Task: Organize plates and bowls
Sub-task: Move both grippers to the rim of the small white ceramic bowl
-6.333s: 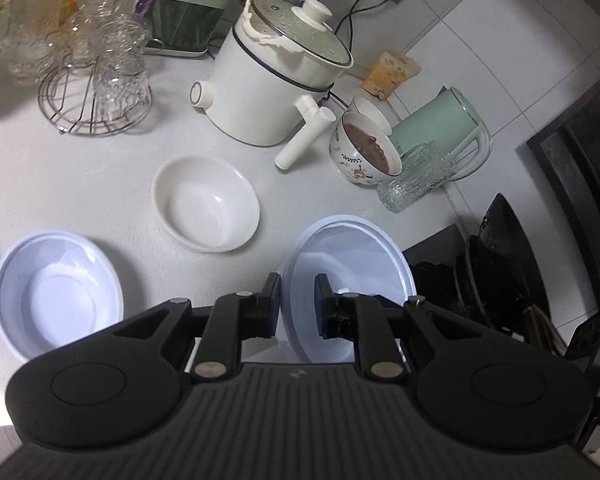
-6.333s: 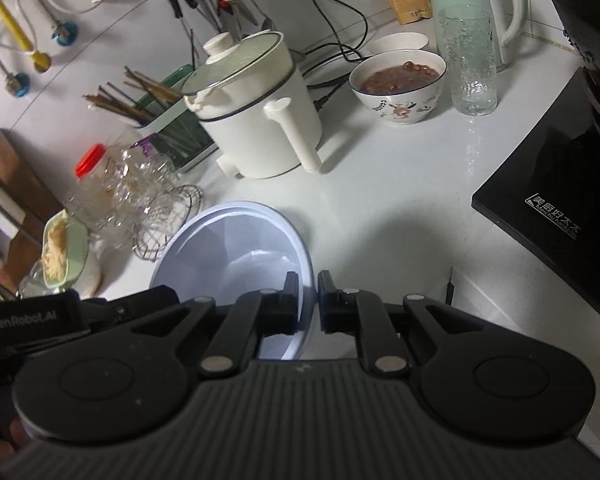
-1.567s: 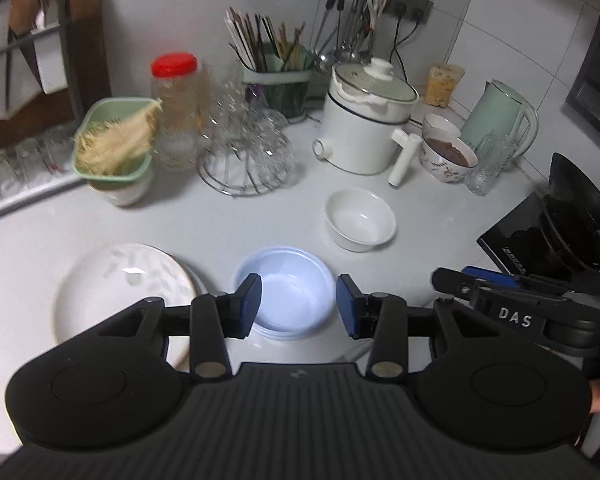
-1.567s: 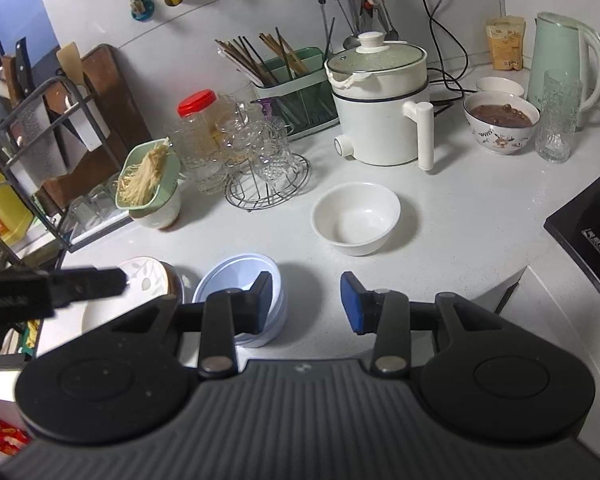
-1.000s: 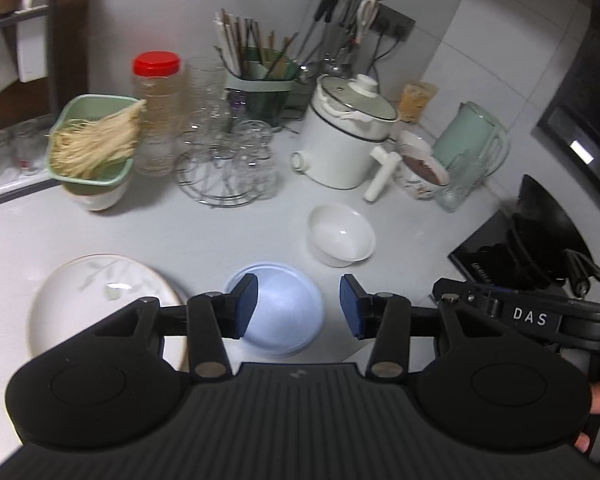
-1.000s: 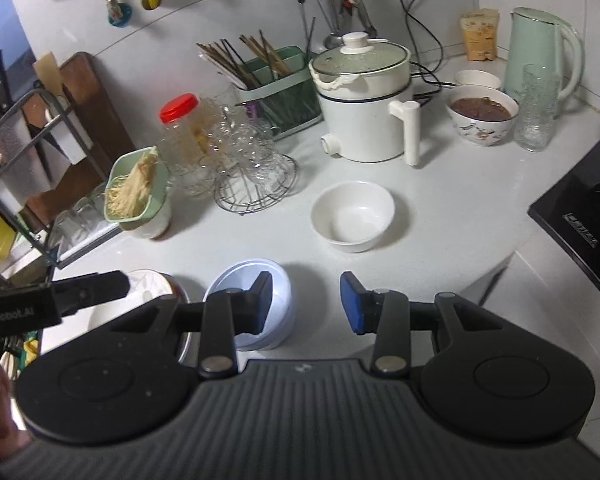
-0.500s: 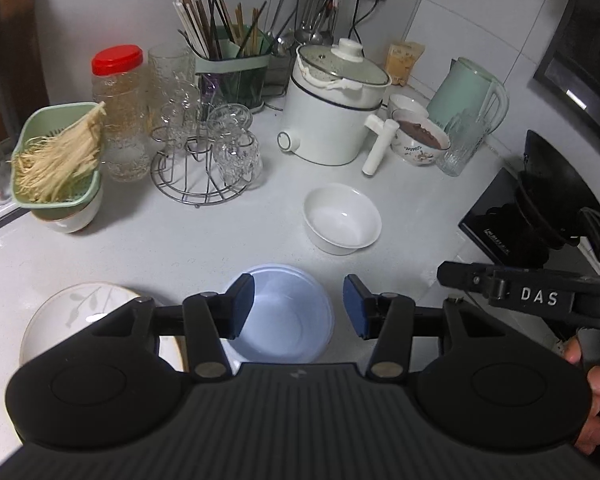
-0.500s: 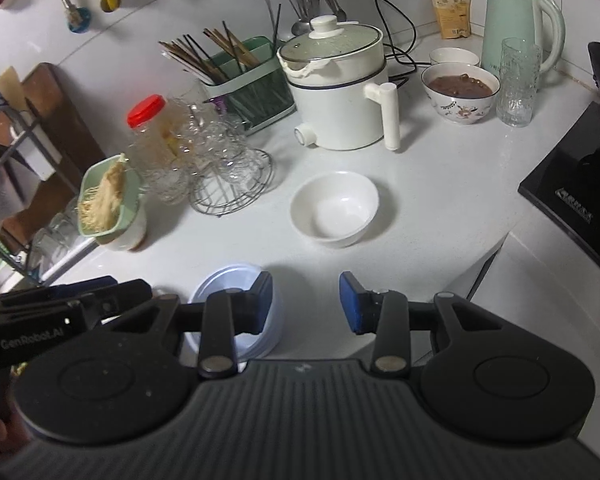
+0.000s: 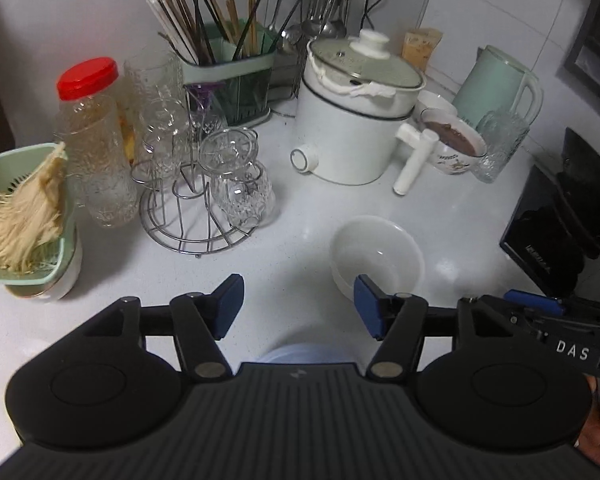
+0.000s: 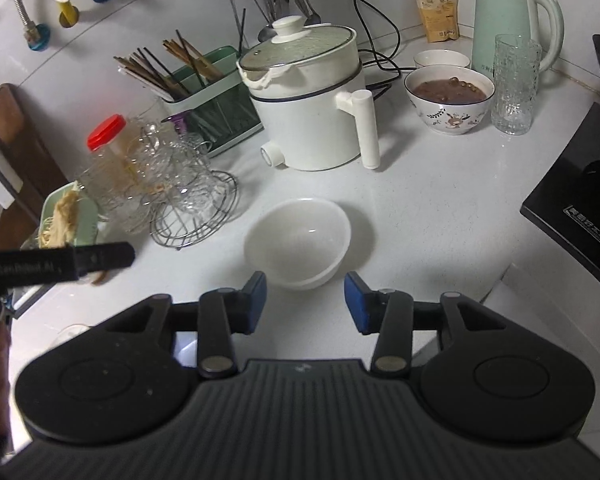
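Observation:
An empty white bowl (image 9: 377,257) (image 10: 298,240) sits on the white counter in front of the electric pot. My left gripper (image 9: 298,312) is open and empty, just short of the bowl and a little to its left. My right gripper (image 10: 305,301) is open and empty, with the bowl straight ahead between its fingers. The pale blue bowls (image 9: 306,354) lie under the left gripper, mostly hidden; a sliver shows in the right wrist view (image 10: 186,348). The patterned plate is out of view.
A white electric pot (image 9: 354,120) (image 10: 312,108), a wire rack of glasses (image 9: 204,184), a chopstick holder (image 9: 228,80), a red-lidded jar (image 9: 94,136), a green basket of noodles (image 9: 24,216), a bowl of dark food (image 10: 449,98), a glass, a green kettle (image 10: 508,16) and a black stove (image 10: 580,200).
Both grippers have moved forward and down toward the white bowl. The blue bowls have slid under the left gripper, and the patterned plate has left view. Both stay open.

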The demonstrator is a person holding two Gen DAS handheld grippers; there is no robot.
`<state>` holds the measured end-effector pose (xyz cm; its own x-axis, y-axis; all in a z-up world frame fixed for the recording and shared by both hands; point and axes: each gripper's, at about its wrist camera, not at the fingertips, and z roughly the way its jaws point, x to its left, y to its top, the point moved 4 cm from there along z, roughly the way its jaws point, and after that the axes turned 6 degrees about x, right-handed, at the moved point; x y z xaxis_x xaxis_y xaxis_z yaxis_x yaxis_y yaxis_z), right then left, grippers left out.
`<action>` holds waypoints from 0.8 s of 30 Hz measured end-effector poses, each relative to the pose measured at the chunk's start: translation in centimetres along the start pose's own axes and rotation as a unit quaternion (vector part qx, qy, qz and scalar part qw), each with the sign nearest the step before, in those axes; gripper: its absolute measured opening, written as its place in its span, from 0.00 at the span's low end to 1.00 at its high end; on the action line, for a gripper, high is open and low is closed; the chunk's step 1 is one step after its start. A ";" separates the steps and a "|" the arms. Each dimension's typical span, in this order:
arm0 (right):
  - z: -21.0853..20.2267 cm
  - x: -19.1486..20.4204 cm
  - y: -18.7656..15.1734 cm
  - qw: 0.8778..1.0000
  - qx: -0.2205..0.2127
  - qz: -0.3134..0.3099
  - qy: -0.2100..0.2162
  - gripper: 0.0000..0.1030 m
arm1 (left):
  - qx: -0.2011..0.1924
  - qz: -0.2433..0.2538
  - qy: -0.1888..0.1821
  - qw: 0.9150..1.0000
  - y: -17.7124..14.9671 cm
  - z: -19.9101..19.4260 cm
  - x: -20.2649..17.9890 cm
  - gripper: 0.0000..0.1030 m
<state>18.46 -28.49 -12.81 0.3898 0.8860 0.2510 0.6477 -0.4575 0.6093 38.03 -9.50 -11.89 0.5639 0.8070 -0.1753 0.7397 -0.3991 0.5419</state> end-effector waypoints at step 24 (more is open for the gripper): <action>11.2 -4.9 3.7 0.997 -0.008 0.076 0.032 0.59 | 0.089 -0.082 -0.057 0.991 6.7 14.4 -1.2 0.61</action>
<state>26.28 -35.34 -20.18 0.4399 0.8101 0.3875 0.5738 -0.5855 0.5727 47.56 -19.38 -19.88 0.4608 0.8172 -0.3462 0.8724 -0.3453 0.3461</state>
